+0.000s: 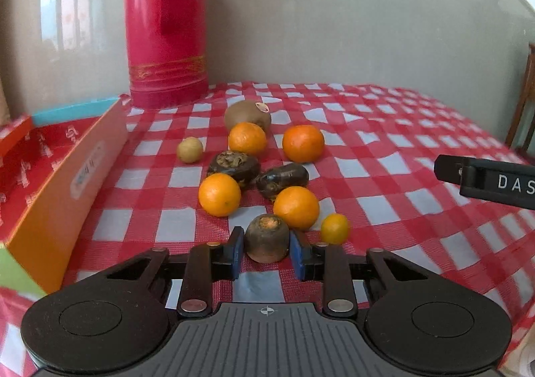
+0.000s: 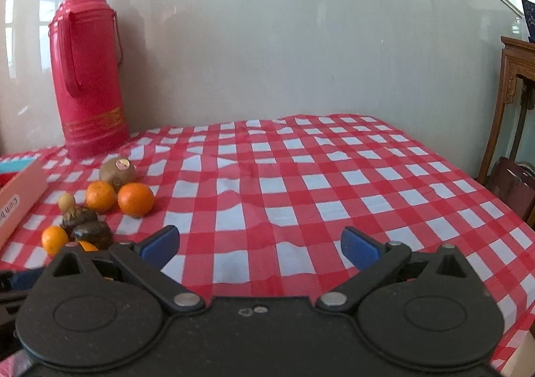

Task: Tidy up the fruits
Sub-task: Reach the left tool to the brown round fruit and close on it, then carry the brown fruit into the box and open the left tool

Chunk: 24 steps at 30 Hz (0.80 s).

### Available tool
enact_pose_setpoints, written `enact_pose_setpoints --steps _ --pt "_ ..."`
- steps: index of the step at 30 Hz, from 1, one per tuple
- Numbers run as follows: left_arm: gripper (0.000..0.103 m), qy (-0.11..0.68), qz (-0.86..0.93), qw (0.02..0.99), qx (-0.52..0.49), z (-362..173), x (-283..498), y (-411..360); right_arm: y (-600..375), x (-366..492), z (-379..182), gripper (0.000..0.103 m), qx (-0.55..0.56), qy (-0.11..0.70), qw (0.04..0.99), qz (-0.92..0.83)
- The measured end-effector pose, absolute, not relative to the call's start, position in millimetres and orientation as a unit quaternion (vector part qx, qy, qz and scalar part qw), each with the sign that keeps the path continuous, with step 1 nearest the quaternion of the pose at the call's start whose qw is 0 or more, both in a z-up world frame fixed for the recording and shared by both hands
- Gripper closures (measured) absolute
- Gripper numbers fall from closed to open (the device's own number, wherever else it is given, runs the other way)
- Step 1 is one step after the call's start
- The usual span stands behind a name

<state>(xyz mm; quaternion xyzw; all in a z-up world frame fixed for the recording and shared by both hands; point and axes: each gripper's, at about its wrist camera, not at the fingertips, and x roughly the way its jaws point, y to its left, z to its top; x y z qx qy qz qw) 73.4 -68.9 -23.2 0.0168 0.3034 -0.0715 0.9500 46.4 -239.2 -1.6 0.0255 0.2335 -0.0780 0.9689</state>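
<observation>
one orange (image 2: 87,246) is half hidden behind the right gripper (image 2: 260,243), fingers wide, empty; left gripper (image 1: 266,255) fingers clamp a dark water chestnut (image 1: 266,238).

Only readable bit is white "DAS" on the black plastic gripper arm (image 1: 495,181); the orange cardboard box's white label (image 1: 87,169) is too blurry.
</observation>
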Motion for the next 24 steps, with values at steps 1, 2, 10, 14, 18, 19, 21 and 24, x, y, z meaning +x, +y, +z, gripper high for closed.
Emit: enact_pose_setpoints --steps 1,2,10,14,18,19,21,24 --pt "0.074 0.305 -0.076 0.949 0.011 -22.8 73.0 -68.3 -239.6 46.4 -2.6 0.006 0.023 0.235 0.969 -0.079" --pt "0.074 0.303 -0.078 0.95 0.01 -22.0 71.6 -68.0 -240.2 46.3 -2.9 0.006 0.022 0.234 0.969 -0.081" --pt "0.074 0.253 -0.057 0.966 0.011 -1.9 43.4 -37.6 -228.8 46.1 -1.6 0.006 0.016 0.23 0.97 -0.071" --pt "0.074 0.211 -0.016 0.977 0.003 11.3 29.3 -1.9 -209.7 47.3 -0.6 0.006 0.003 0.229 0.972 -0.054" --pt "0.074 0.178 0.037 0.983 0.0 20.5 20.0 38.8 -187.6 49.8 0.9 0.006 -0.009 0.224 0.974 -0.038" --pt "0.074 0.181 0.047 0.982 -0.005 19.6 21.3 49.2 -181.5 50.4 1.0 0.006 -0.012 0.222 0.974 -0.034" --pt "0.074 0.195 0.061 0.979 -0.017 16.6 26.0 69.8 -173.0 52.0 1.2 0.006 -0.017 0.22 0.975 -0.026" --pt "0.073 0.204 0.074 0.976 -0.03 11.1 32.5 92.0 -158.8 53.1 -0.1 0.006 -0.034 0.218 0.975 -0.013"
